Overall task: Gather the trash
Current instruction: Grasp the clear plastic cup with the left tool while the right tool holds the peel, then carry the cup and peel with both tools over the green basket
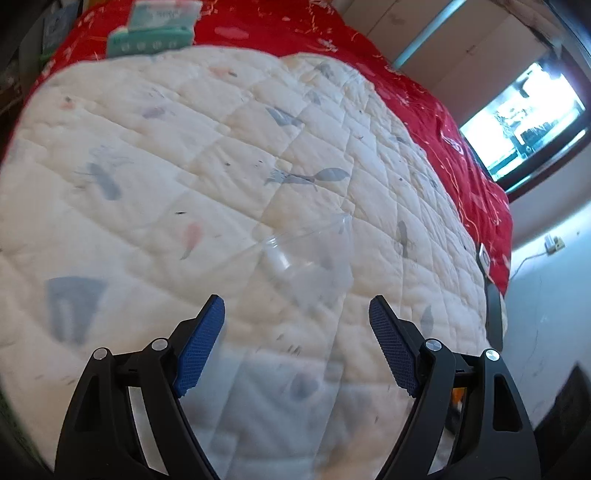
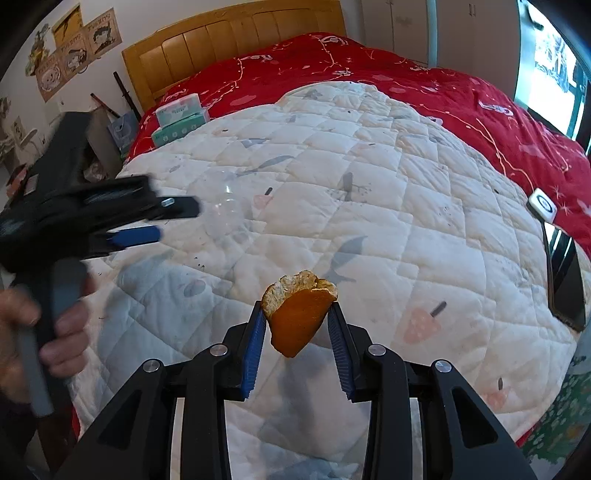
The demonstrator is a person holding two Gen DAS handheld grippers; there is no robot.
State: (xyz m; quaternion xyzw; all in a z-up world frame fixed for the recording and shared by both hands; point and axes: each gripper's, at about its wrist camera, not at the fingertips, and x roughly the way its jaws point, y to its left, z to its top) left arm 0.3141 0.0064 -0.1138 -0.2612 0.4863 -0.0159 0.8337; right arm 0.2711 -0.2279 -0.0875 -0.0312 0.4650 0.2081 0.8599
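Observation:
My right gripper [image 2: 297, 308] is shut on a piece of orange peel [image 2: 297, 321], held up above the white quilt [image 2: 388, 206]. A clear plastic cup [image 1: 306, 254] lies on its side on the quilt, just ahead of my left gripper [image 1: 297, 306]. The left gripper's blue pads [image 1: 201, 350] stand wide open with nothing between them. In the right wrist view the left gripper [image 2: 173, 219] appears blurred at the left, held by a hand [image 2: 55, 332], with its tips pointing at the cup [image 2: 229, 206].
Two green tissue packs [image 2: 181, 118] sit on the red blanket [image 2: 332, 70] near the wooden headboard [image 2: 229, 33]. A small white device [image 2: 542, 205] and a flat black object [image 2: 565, 273] lie at the quilt's right edge. A bright window [image 1: 524, 122] is to the right.

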